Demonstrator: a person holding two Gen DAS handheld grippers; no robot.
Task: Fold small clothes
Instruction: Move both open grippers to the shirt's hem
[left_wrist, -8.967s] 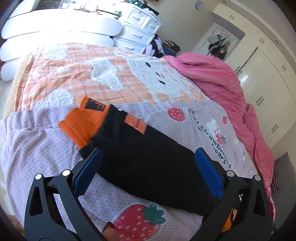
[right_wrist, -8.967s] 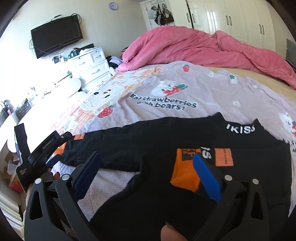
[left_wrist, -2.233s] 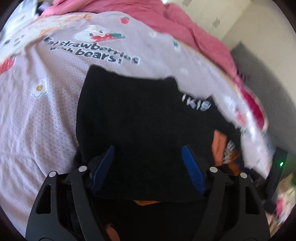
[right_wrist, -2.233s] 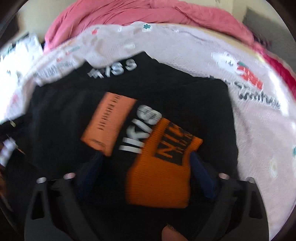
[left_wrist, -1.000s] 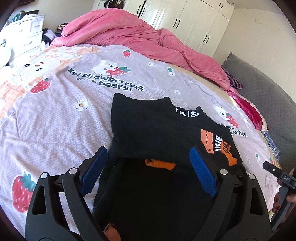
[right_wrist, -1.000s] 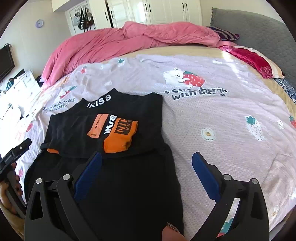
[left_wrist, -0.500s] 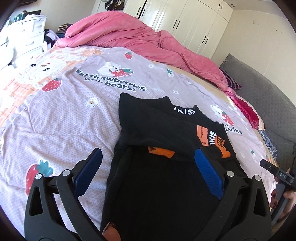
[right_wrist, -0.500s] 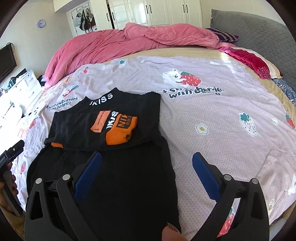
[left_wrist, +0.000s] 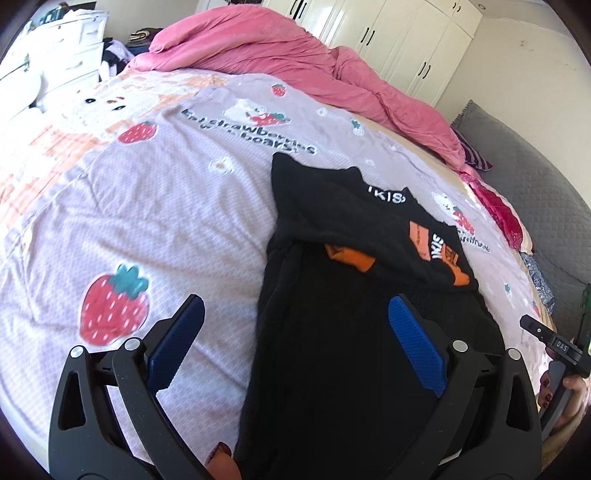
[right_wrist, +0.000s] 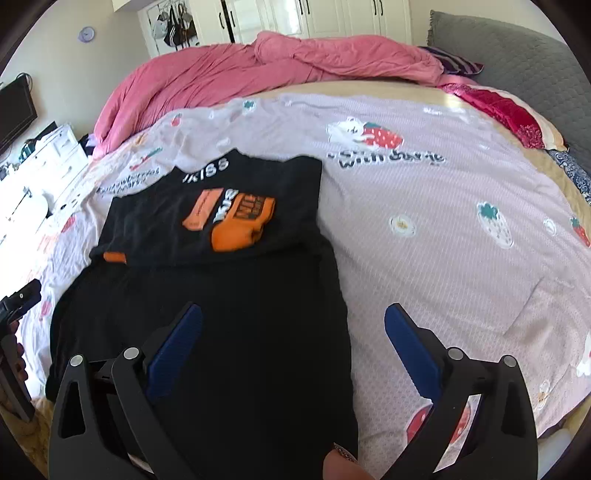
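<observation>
- Left tongs (left_wrist: 295, 332) and right tongs (right_wrist: 293, 332) both gape wide, empty, drawn back since a moment ago.
- The black top (right_wrist: 207, 325) lies mid-frame on the bed (right_wrist: 443, 221), sleeves now folded in, orange cuff (right_wrist: 240, 229) uppermost.
- Likely next: fold the hem upward.

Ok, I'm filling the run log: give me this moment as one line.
left gripper: open, empty | right gripper: open, empty | black top: sleeves folded in, flat on bedspread
</observation>
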